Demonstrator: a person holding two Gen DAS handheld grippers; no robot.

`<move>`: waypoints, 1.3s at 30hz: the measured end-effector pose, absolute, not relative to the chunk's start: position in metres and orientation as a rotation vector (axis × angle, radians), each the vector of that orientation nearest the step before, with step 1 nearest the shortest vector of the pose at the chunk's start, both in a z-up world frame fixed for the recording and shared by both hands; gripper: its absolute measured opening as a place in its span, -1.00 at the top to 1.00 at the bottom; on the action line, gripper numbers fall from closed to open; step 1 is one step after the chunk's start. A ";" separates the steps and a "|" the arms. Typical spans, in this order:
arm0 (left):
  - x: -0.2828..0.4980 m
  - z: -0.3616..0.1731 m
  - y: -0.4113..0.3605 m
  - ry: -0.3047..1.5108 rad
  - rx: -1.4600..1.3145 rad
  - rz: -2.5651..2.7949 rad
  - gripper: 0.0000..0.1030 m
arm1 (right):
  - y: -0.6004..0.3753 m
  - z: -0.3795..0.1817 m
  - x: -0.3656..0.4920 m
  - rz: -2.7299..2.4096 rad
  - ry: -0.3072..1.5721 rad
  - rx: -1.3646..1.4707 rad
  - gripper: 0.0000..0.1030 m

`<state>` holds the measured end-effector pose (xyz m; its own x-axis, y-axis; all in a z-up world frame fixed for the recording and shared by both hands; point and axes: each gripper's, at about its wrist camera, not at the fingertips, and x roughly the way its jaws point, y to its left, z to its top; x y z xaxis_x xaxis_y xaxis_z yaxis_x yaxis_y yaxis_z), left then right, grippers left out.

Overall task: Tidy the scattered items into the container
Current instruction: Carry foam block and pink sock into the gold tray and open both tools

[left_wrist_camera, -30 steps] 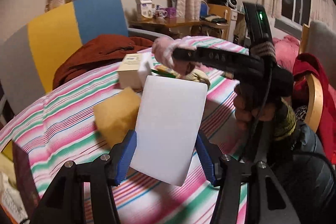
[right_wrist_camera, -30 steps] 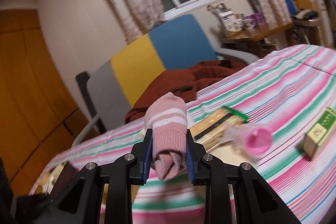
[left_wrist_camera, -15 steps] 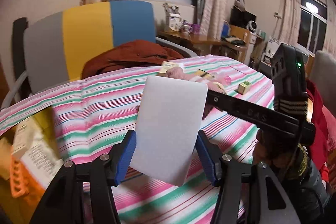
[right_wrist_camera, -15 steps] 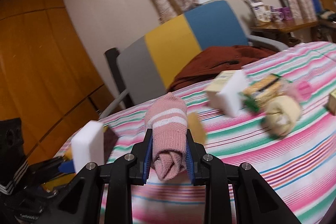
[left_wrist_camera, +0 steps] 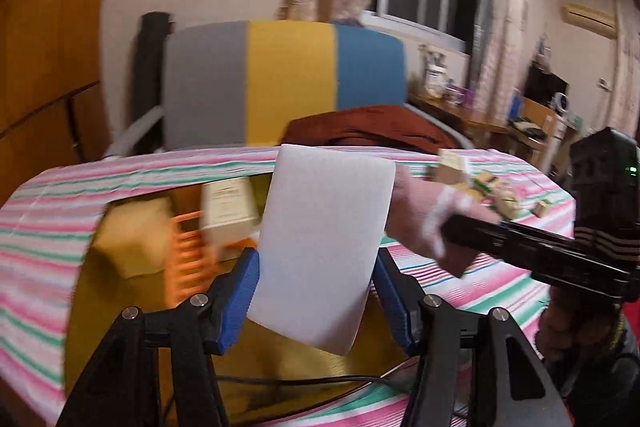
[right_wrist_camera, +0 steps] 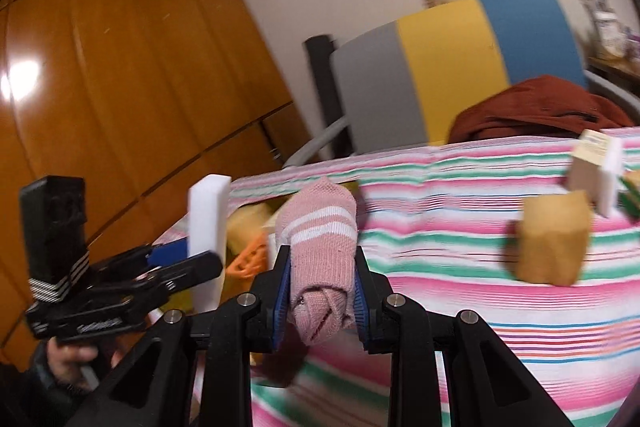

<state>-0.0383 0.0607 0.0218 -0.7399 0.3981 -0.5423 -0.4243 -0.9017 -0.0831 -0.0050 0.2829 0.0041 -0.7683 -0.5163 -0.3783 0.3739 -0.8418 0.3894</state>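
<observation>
My left gripper (left_wrist_camera: pixel 316 291) is shut on a white foam sponge (left_wrist_camera: pixel 324 239), held upright over the yellow container (left_wrist_camera: pixel 120 291) at the table's left end. An orange basket (left_wrist_camera: pixel 188 259), a cream box (left_wrist_camera: pixel 228 211) and a yellow sponge (left_wrist_camera: pixel 136 235) lie in the container. My right gripper (right_wrist_camera: pixel 320 291) is shut on a rolled pink sock with white stripes (right_wrist_camera: pixel 320 255), right beside the left gripper. The sock (left_wrist_camera: pixel 424 223) shows in the left wrist view, the white sponge (right_wrist_camera: pixel 208 227) in the right wrist view.
The striped tablecloth (right_wrist_camera: pixel 460 299) carries a tan sponge (right_wrist_camera: pixel 548 239), a box with a white sponge (right_wrist_camera: pixel 596 167), and more small items (left_wrist_camera: pixel 500 195) further right. A grey, yellow and blue chair (left_wrist_camera: pixel 288 83) with a rust cloth (left_wrist_camera: pixel 368 131) stands behind the table.
Both grippers have swung left along the table with their loads; the container now lies directly under the white sponge, and the scattered items have slid off to the right of both views.
</observation>
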 end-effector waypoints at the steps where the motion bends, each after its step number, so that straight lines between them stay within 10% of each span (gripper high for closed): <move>1: -0.038 0.021 0.051 0.060 -0.793 2.601 -0.14 | 0.273 0.004 -0.006 -2.516 -0.389 0.668 0.46; 39: -0.102 -0.025 -0.063 -0.281 -1.360 2.586 -0.28 | 0.181 -0.043 -0.030 -2.464 -0.068 0.879 0.09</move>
